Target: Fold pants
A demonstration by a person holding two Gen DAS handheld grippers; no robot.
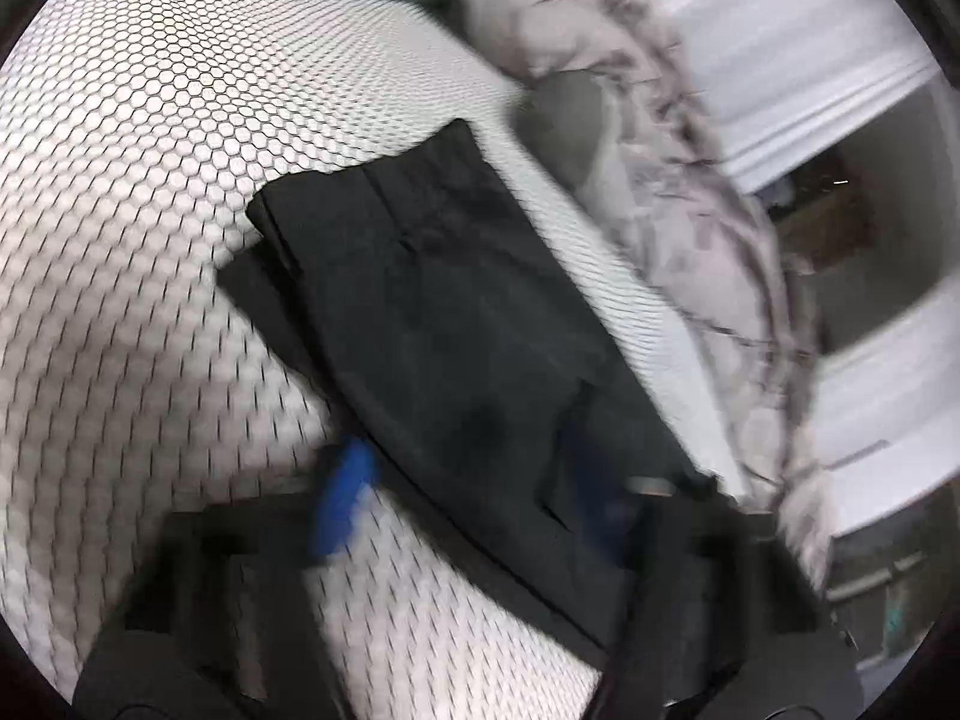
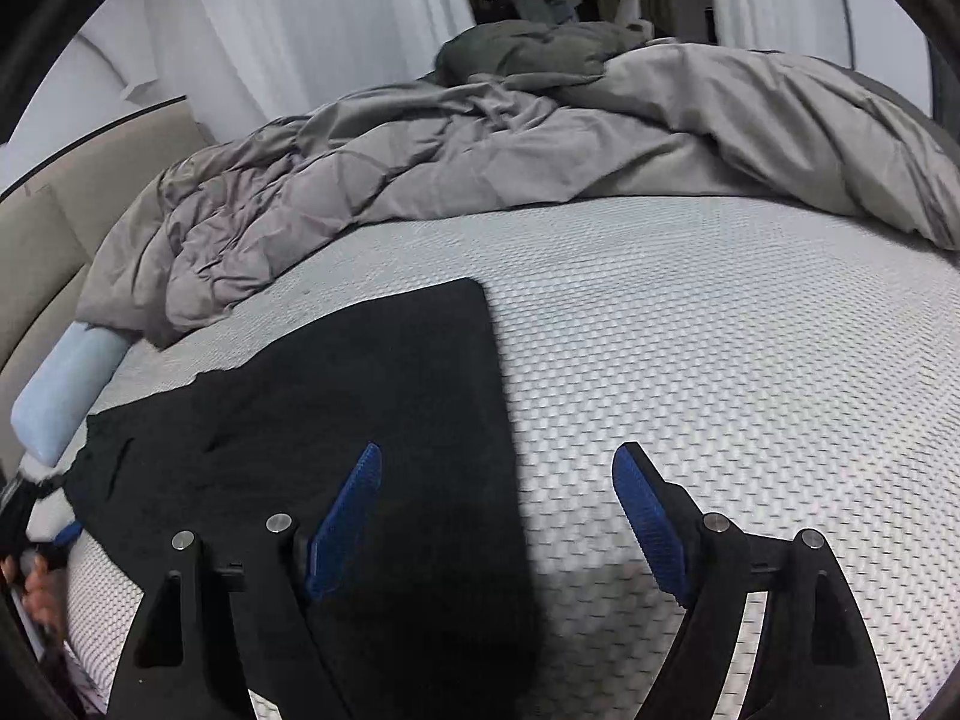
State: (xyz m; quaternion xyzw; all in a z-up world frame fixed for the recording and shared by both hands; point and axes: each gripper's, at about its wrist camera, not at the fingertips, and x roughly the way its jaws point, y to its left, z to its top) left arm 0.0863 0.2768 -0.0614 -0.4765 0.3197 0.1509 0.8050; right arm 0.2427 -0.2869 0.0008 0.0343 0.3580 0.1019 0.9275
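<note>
The black pants (image 2: 372, 396) lie folded flat on the white honeycomb mattress (image 2: 720, 360), with one straight edge facing right. My right gripper (image 2: 497, 456) hangs open just above them, its left finger over the cloth and its right finger over bare mattress, holding nothing. In the blurred left wrist view the pants (image 1: 456, 324) run diagonally. My left gripper (image 1: 474, 504) is at their near end. Its left pad (image 1: 345, 504) stands clear of the cloth with mattress showing beside it. The other finger is covered by the cloth. A hand holds the left gripper (image 2: 36, 516) at the pants' far-left corner.
A crumpled grey duvet (image 2: 480, 138) is heaped along the far side of the bed. A light-blue pillow (image 2: 66, 396) lies at the left by the beige headboard (image 2: 54, 228). White curtains (image 2: 312, 18) hang behind. Bare mattress stretches to the right of the pants.
</note>
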